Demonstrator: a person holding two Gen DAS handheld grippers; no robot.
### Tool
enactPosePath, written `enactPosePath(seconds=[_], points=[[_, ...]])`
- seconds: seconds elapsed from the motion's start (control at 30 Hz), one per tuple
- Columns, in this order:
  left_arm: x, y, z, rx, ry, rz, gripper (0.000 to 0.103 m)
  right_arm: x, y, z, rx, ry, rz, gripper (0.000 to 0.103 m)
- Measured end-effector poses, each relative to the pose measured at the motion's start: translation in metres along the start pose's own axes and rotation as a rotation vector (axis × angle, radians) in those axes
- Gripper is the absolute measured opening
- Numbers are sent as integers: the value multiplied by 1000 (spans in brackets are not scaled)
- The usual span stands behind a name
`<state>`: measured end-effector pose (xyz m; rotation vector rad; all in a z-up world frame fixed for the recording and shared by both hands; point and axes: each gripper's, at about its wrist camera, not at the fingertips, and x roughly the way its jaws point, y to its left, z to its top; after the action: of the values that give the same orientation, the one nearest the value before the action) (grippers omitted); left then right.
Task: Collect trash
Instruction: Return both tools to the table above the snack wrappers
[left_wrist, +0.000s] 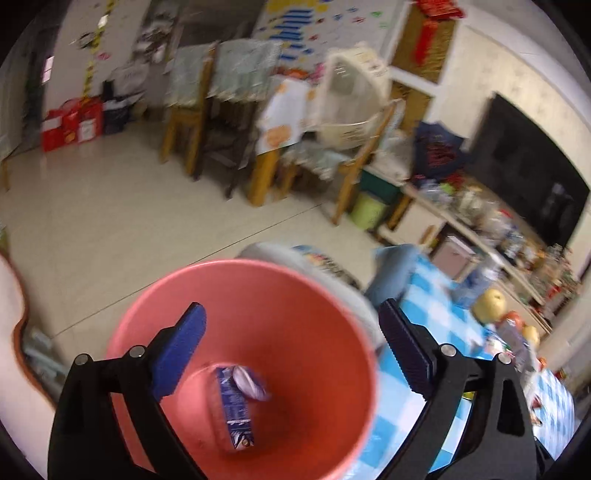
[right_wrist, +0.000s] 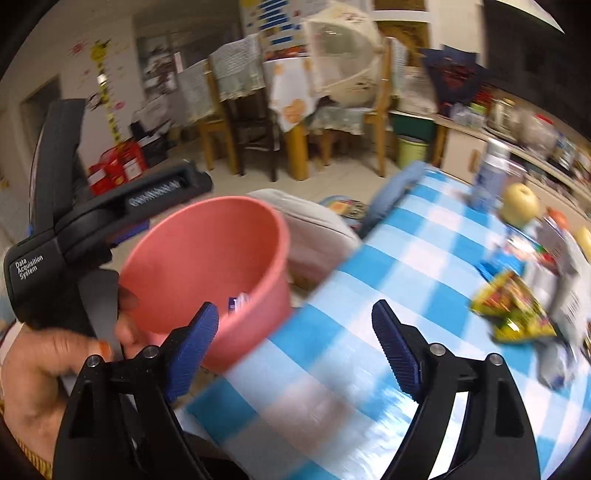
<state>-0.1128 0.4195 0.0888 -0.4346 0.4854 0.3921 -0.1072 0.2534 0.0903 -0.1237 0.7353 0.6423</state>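
A pink bin (left_wrist: 295, 295) stands beside the table with the blue-and-white checked cloth (left_wrist: 439, 317). In it lie a blue-and-white carton (left_wrist: 234, 410) and a crumpled white wrapper (left_wrist: 251, 382). My left gripper (left_wrist: 291, 310) hangs open over the bin's mouth with nothing between its fingers. In the right wrist view the bin (right_wrist: 207, 251) is at the left, and a hand (right_wrist: 44, 365) holds the left tool next to it. My right gripper (right_wrist: 295, 309) is open and empty over the table's edge (right_wrist: 325, 284). A yellow-green snack wrapper (right_wrist: 517, 310) and a grey wrapper (right_wrist: 565, 295) lie on the cloth to the right.
A yellow fruit (right_wrist: 521, 203), a blue-white can (right_wrist: 489, 173) and other packets sit at the table's far side. A grey cushioned seat (right_wrist: 314, 221) stands behind the bin. Wooden chairs (right_wrist: 255, 122), a green bucket (right_wrist: 412, 151) and a cluttered shelf (left_wrist: 498, 229) line the room.
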Motion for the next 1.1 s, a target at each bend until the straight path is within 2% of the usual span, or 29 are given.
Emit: enactPosePath(seconds=[0.17, 0.33, 0.5, 0.8, 1.1], points=[[-3, -39, -8, 134, -39, -61, 95, -34, -43, -20, 100, -24, -53, 89], [1, -78, -20, 277, 2, -16, 95, -65, -72, -39, 138, -57, -95, 91], [-3, -114, -38, 417, 22, -46, 95, -84, -93, -49, 173, -86, -117, 93], [-10, -157, -65, 539, 18, -101, 95, -102, -119, -62, 207, -109, -128, 94], [-7, -185, -83, 588, 37, -123, 95, -112, -145, -71, 237, -129, -167, 94]])
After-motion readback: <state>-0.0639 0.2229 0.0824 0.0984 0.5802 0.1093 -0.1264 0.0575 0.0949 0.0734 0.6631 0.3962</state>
